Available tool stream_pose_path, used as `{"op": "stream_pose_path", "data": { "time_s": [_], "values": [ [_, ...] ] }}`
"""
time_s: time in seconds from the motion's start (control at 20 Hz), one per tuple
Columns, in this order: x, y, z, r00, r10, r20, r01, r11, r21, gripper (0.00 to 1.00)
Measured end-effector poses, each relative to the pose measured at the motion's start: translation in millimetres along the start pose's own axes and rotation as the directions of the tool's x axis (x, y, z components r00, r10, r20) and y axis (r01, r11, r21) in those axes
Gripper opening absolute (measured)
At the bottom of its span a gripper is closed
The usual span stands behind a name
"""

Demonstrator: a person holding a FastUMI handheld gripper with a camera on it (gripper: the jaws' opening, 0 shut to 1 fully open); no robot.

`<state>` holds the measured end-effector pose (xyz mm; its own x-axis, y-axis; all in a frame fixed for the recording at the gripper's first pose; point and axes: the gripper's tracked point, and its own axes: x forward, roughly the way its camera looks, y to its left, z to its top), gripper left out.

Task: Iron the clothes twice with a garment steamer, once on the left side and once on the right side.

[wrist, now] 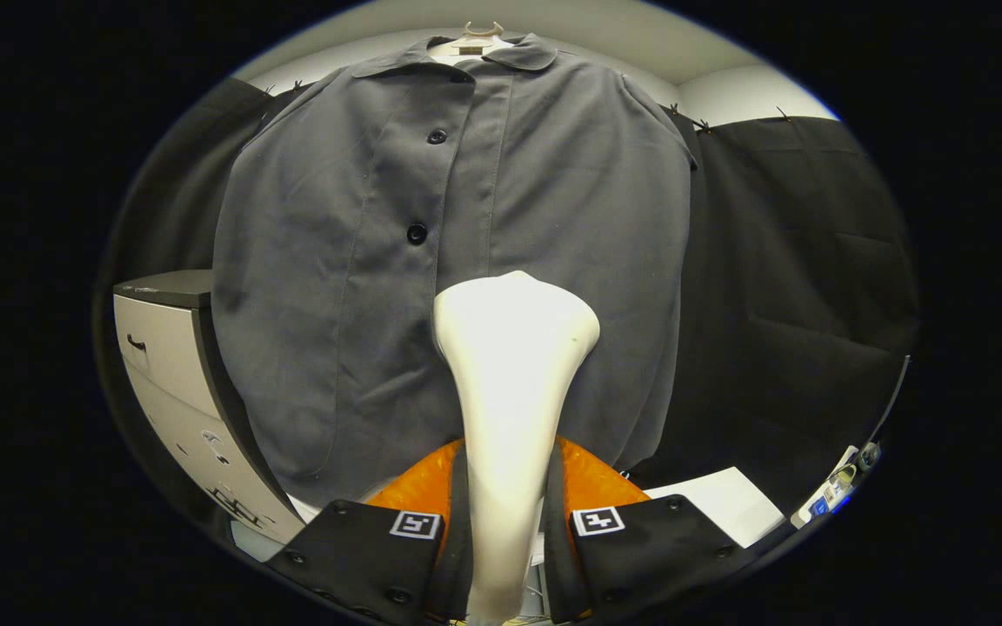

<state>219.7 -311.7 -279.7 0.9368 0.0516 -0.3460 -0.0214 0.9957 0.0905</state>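
Observation:
A grey button-up shirt point(397, 261) hangs on a pale hanger point(484, 33) straight ahead, its front facing me. My gripper point(505, 522) is shut on the handle of a white garment steamer point(510, 365), with both black fingers point(362, 556) pressing its sides. The steamer's wide head points up and sits against the lower middle of the shirt, just right of the button placket. An orange part point(592, 482) of the steamer shows behind the fingers.
A grey cabinet with a dark top point(166, 348) stands left of the shirt. Black cloth point(805, 304) hangs behind and to the right. A white surface point(718, 504) lies low on the right, with small items point(840, 487) at its far end.

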Motion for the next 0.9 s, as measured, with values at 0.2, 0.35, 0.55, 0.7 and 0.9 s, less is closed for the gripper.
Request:
{"op": "stream_pose_path", "data": {
  "time_s": [0.2, 0.35, 0.55, 0.7, 0.9],
  "values": [
    [-9, -2, -1, 1.0, -0.009, 0.0, 0.009, 1.0, 0.007, 0.41],
    [-28, -1, 8, 1.0, -0.019, 0.003, 0.019, 1.0, 0.013, 0.41],
    [-61, 9, 26, 1.0, -0.024, 0.016, 0.024, 0.999, 0.04, 0.41],
    [-85, 25, 39, 0.999, -0.01, 0.033, 0.009, 0.999, 0.039, 0.41],
    [-117, 55, 62, 0.997, 0.034, 0.063, -0.036, 0.999, 0.031, 0.41]
  ]
}}
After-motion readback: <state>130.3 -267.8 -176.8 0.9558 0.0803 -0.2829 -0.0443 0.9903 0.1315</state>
